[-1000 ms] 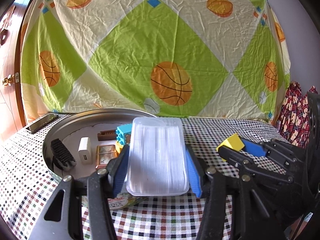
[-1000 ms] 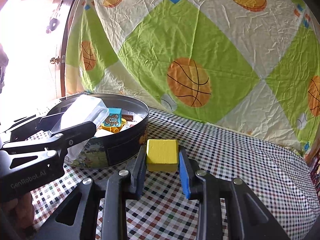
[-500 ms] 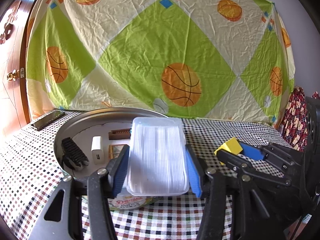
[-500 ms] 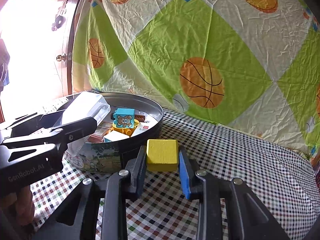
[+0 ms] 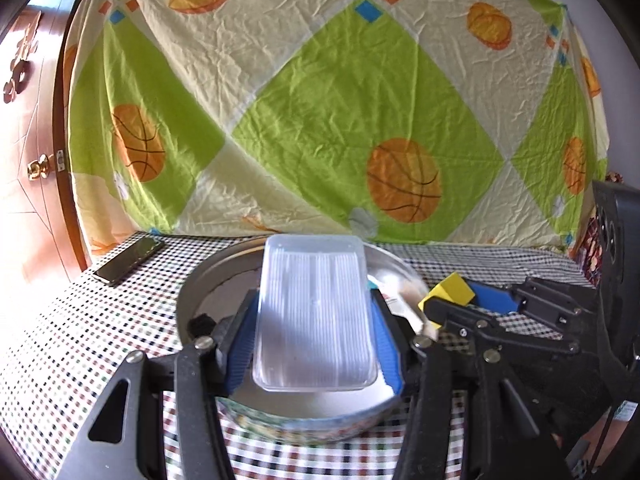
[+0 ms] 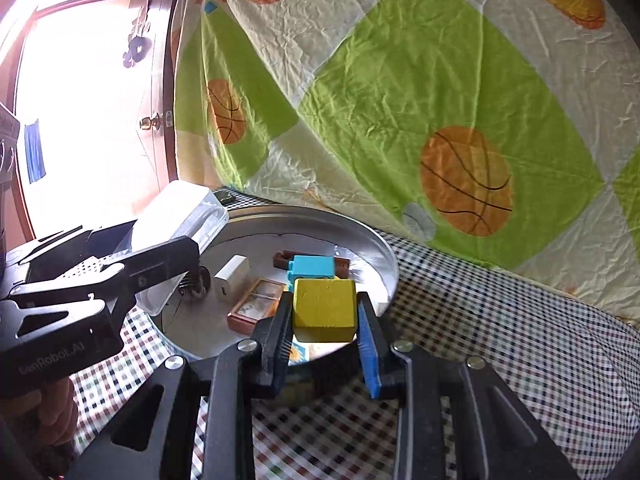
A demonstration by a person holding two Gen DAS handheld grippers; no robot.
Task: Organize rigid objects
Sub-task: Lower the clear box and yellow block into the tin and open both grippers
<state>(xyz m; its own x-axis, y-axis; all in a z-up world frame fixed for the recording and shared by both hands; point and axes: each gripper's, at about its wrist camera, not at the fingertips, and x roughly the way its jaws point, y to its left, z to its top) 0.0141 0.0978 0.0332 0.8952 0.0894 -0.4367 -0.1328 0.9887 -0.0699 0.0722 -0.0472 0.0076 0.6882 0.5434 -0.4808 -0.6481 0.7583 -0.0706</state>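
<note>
My left gripper (image 5: 314, 320) is shut on a clear plastic box (image 5: 314, 312) and holds it over the round metal tin (image 5: 200, 292). It also shows in the right wrist view (image 6: 180, 220). My right gripper (image 6: 324, 316) is shut on a yellow block (image 6: 324, 308) just over the tin's near rim (image 6: 384, 264); the block also shows in the left wrist view (image 5: 452, 290). In the tin lie a blue toy block (image 6: 312, 266), a white charger (image 6: 232, 276), a framed picture (image 6: 256, 306), a brown piece (image 6: 280, 258) and a black brush (image 6: 196, 282).
A checked cloth (image 6: 500, 320) covers the table. A dark phone (image 5: 128, 260) lies at the far left. A basketball-print sheet (image 5: 320, 100) hangs behind. A wooden door with a brass knob (image 5: 40, 168) stands at left.
Both grippers have moved forward and up over the tin, each still holding its object. The clear box and the yellow block now hang above the tin's inside.
</note>
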